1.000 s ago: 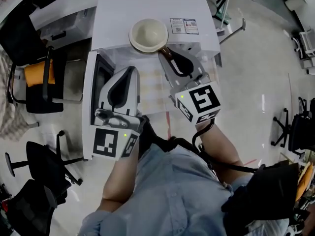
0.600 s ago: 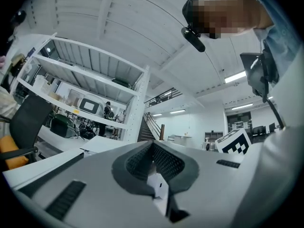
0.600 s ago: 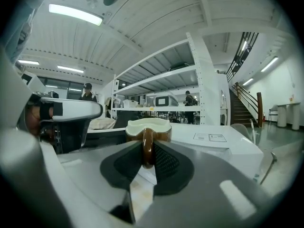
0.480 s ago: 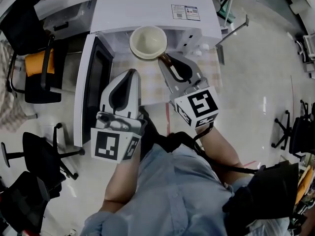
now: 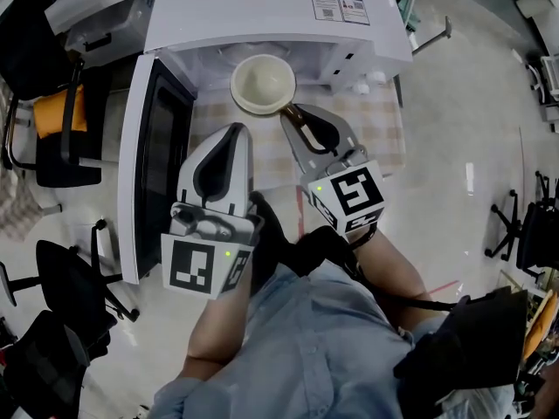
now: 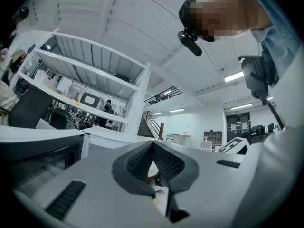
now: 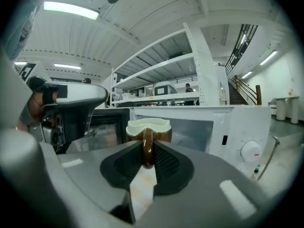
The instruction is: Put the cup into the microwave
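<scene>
The cup (image 5: 263,84) is cream inside and brown outside, with a brown handle. My right gripper (image 5: 295,116) is shut on that handle and holds the cup upright in front of the white microwave (image 5: 262,7), whose door (image 5: 157,147) stands open to the left. In the right gripper view the cup (image 7: 159,127) hangs before the lit cavity, its handle pinched between the jaws of my right gripper (image 7: 148,145). My left gripper (image 5: 232,131) hovers beside the cup, to its left and nearer me, with its jaws closed together and nothing in them. The left gripper (image 6: 153,148) points past the door.
The microwave stands on a table with a checked cloth (image 5: 384,129). Its knob (image 7: 251,151) is on the right of the front panel. Black office chairs (image 5: 61,120) stand on the floor to the left, another chair (image 5: 70,278) lower left.
Both grippers have sunk with the cup. The cup has come down from level with the microwave's top to in front of its open cavity. The grip on the handle is unchanged.
</scene>
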A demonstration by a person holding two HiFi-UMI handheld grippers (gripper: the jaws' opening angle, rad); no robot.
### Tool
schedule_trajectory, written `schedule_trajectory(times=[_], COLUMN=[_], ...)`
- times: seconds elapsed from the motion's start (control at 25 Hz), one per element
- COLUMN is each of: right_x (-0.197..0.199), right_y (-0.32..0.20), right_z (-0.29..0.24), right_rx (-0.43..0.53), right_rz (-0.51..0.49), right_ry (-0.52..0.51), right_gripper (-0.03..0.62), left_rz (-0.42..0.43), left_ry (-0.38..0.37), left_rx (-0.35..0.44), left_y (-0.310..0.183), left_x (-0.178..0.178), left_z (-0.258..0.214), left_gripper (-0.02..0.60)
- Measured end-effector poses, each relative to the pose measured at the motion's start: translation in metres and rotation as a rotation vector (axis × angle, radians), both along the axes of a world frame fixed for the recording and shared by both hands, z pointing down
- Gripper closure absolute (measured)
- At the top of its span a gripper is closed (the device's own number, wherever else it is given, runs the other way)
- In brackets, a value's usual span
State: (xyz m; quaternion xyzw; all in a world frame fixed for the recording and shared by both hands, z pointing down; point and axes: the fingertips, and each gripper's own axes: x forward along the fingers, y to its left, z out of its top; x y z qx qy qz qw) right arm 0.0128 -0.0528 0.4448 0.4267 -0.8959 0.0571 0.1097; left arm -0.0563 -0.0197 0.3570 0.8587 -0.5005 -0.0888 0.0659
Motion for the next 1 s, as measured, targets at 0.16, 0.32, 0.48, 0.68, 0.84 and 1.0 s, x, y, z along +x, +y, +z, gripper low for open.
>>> schedule_trajectory(times=[0.16, 0.32, 0.48, 0.68, 0.84, 1.0], right_x=[-0.004, -0.007, -0.011, -0.014, -0.016, -0.017], right_y=[-0.007, -0.019, -0.032, -0.053, -0.067, -0.078], right_z=[0.021, 0.032, 0.04, 0.044, 0.051, 0.058], right_rx=[-0.024, -0.041, -0.058, -0.067, -0.081, -0.09], right_rz=[-0.002, 0.004, 0.01, 0.023, 0.034, 0.046], right_ry=[0.002, -0.001, 0.001, 0.005, 0.013, 0.027], right_gripper=[0.545, 0.545, 0.545, 0.545, 0.545, 0.543], left_rz=[0.002, 0.009, 0.02, 0.051, 0.047, 0.036], left_ry=[0.005, 0.003, -0.002, 0.034, 0.012, 0.01], left_rx=[-0.024, -0.038, -0.059, -0.063, -0.102, -0.125], left_y=[-0.009, -0.022, -0.034, -0.051, -0.063, -0.077], left_x=[-0.003, -0.004, -0.006, -0.005, -0.01, -0.018], left_z=[0.018, 0.026, 0.03, 0.028, 0.039, 0.044], left_gripper=[0.577, 0.577, 0.577, 0.577, 0.577, 0.577])
